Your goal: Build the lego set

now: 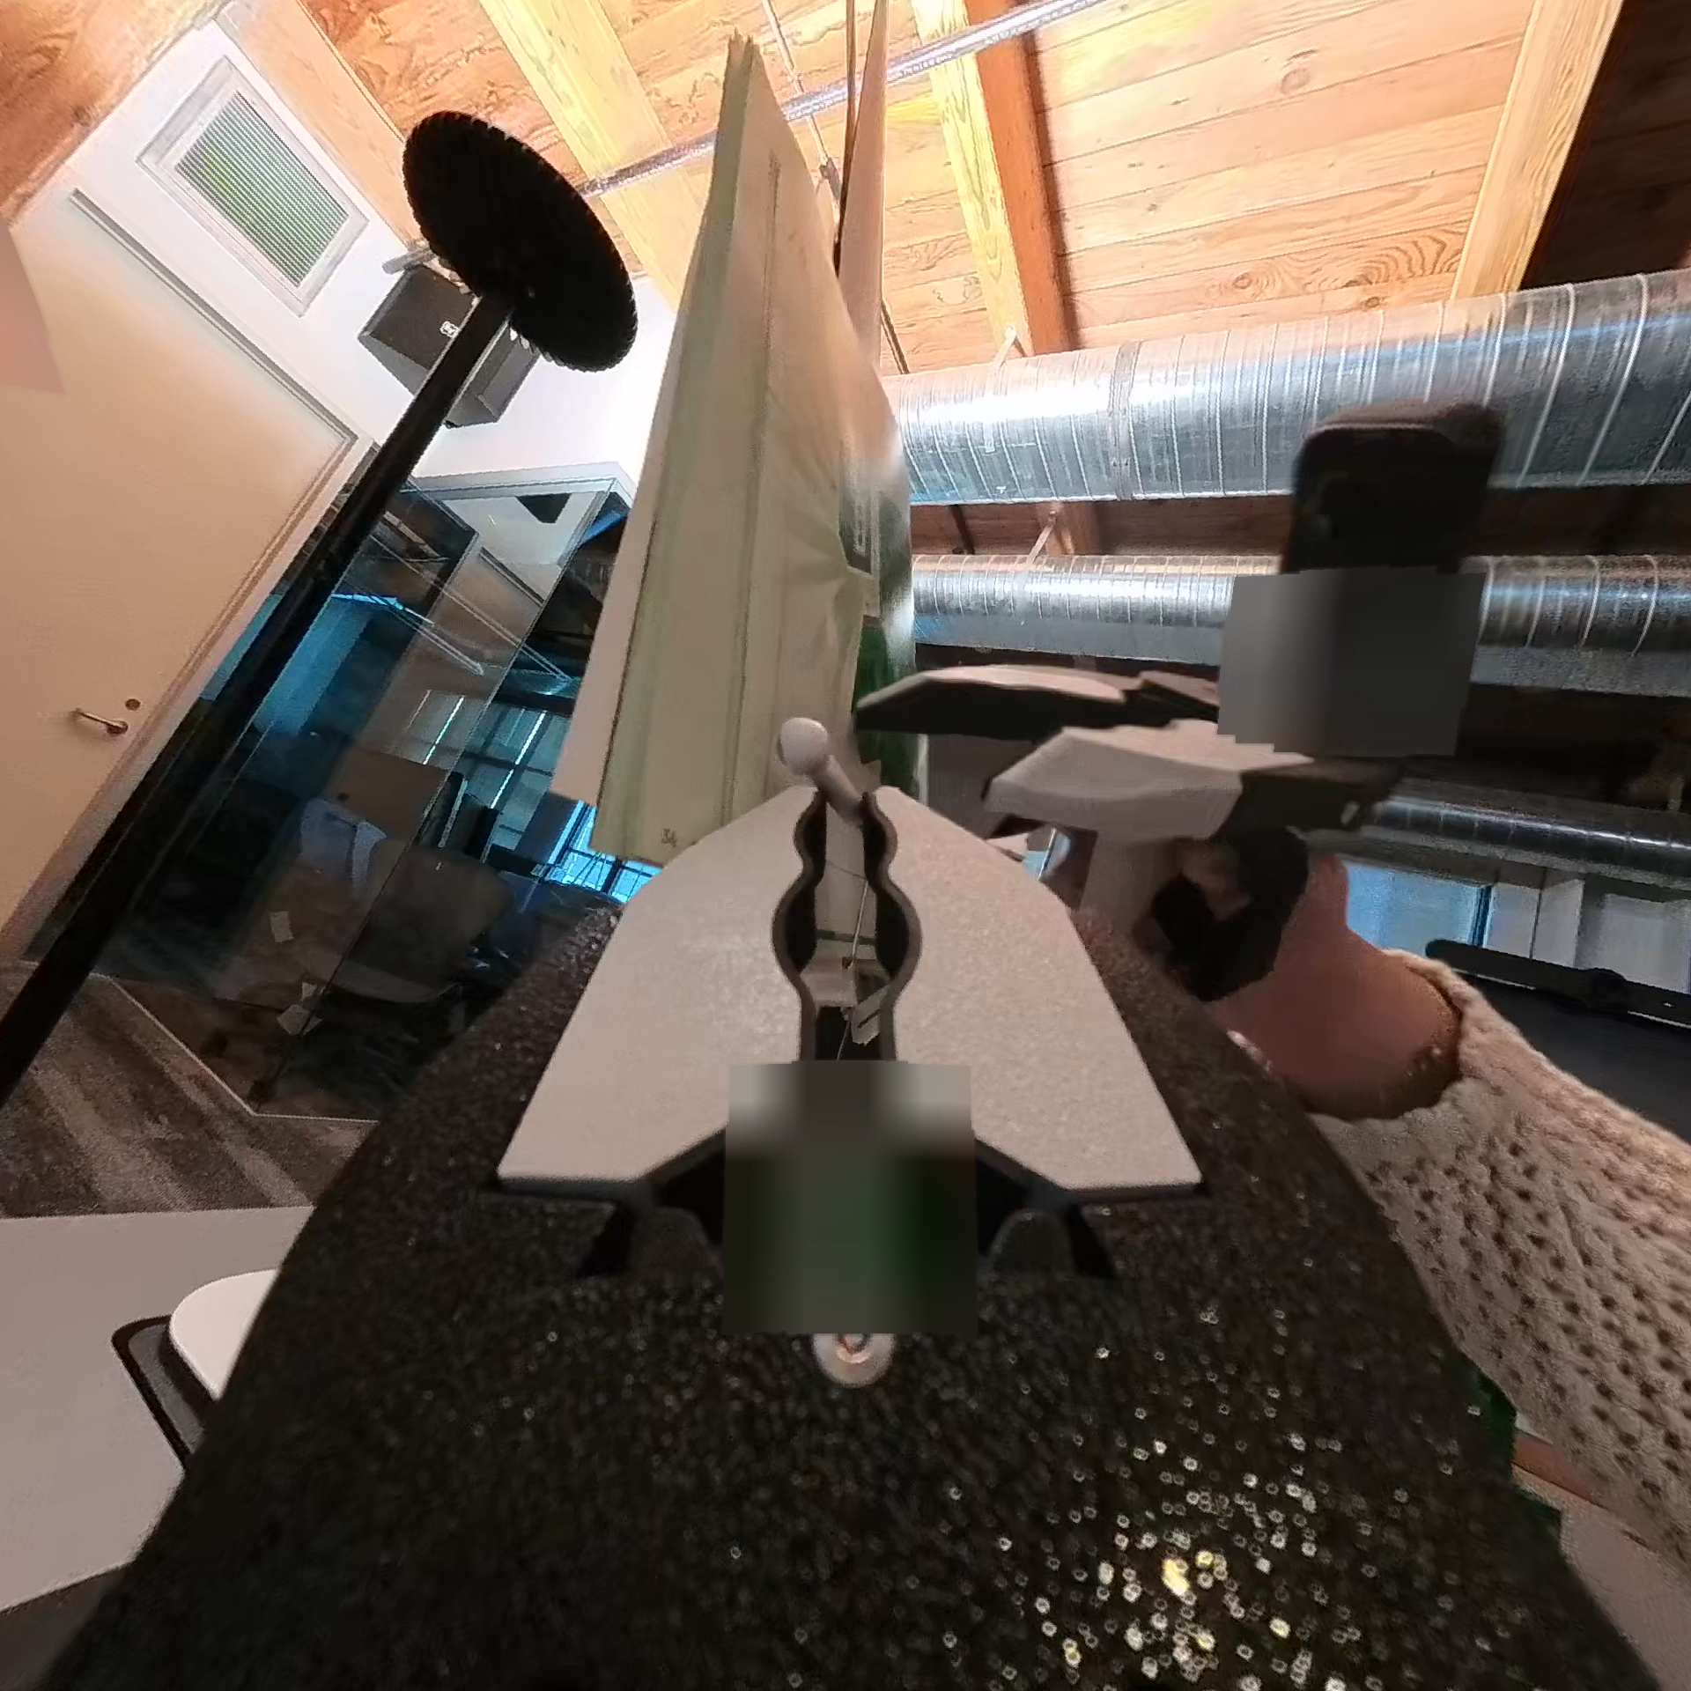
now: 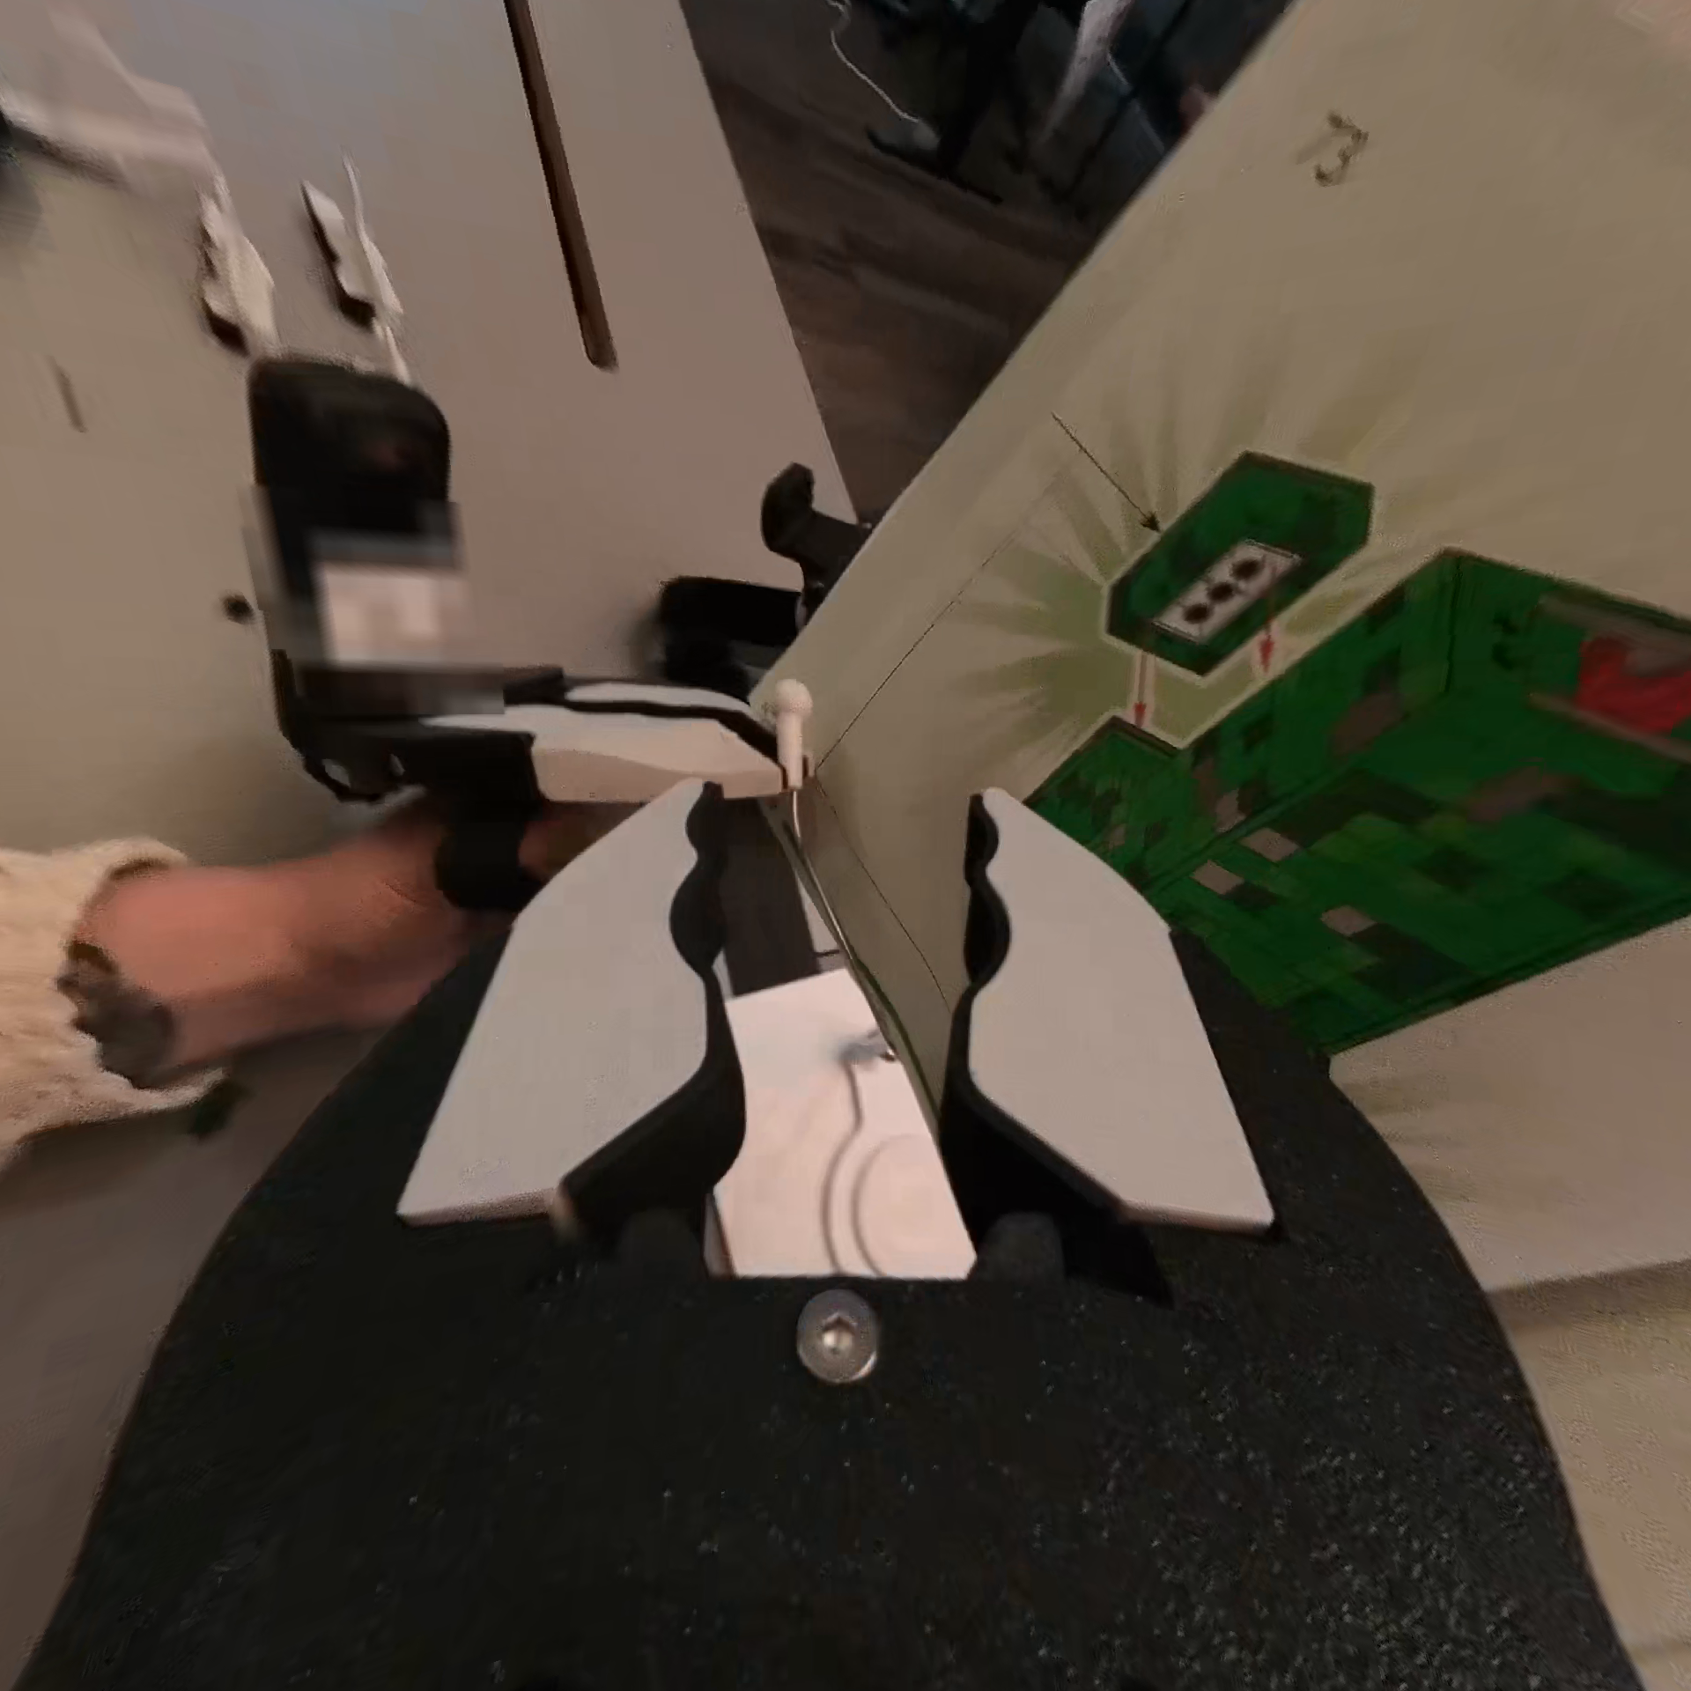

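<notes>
The instruction booklet [image 1: 732,512] is clamped upright near its spine by the left tongs [image 1: 837,810]; the right tongs [image 2: 837,805] are held apart beside its green-printed page

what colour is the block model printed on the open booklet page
Mostly green, with darker, grey and red patches; the booklet page shows best in the right wrist view.

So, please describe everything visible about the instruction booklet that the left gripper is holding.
The instruction booklet is thin, pale green paper with printed pictures of green block assemblies and arrows. It is open and held up off the table, standing on edge. The left gripper is shut on its lower edge near the spine. The open right gripper straddles one page, not gripping it.
</notes>
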The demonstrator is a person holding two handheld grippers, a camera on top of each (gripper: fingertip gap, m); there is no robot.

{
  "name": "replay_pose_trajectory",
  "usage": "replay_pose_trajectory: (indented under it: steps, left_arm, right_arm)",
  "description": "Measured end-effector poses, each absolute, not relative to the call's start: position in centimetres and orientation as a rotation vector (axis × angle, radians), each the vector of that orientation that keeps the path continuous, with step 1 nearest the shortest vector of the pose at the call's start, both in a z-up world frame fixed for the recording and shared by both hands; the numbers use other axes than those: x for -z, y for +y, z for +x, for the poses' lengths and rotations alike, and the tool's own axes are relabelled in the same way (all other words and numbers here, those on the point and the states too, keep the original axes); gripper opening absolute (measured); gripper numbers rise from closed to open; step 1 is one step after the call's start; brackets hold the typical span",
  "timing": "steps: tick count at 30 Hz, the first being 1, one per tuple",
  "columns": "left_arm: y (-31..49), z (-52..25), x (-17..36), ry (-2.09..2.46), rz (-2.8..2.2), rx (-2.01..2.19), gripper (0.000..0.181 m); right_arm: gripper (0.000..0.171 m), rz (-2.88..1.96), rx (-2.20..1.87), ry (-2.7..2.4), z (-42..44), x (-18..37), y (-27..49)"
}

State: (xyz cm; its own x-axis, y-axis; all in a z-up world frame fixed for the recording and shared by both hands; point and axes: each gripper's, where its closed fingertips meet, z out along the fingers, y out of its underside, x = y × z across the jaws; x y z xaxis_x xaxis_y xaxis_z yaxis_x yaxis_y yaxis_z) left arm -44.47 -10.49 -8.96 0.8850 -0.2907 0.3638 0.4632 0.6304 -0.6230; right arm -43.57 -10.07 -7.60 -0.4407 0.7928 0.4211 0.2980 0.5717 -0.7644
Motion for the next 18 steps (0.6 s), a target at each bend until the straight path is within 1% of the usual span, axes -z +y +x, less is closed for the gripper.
replay_pose_trajectory:
  steps: [6,13,16,18]
  left_arm:
    - [-10.4,-44.6,8.9,-0.239,-0.787,0.446,0.007]
    - [-10.0,-45.2,8.9,-0.275,-0.852,0.426,0.008]
    - [-10.1,-44.8,8.7,-0.258,-0.866,0.411,0.021]
    - [-10.1,-44.6,8.8,-0.270,-0.895,0.385,0.029]
  right_arm:
    - [0.057,-1.029,-1.104,-1.985,-44.4,7.3,-10.3]
    - [0.064,-1.051,-1.465,-1.861,-42.9,5.6,-11.4]
    - [0.061,-1.016,-1.573,-1.755,-40.2,4.2,-11.9]
    - [0.057,-0.988,-1.548,-1.683,-38.2,4.0,-11.7]
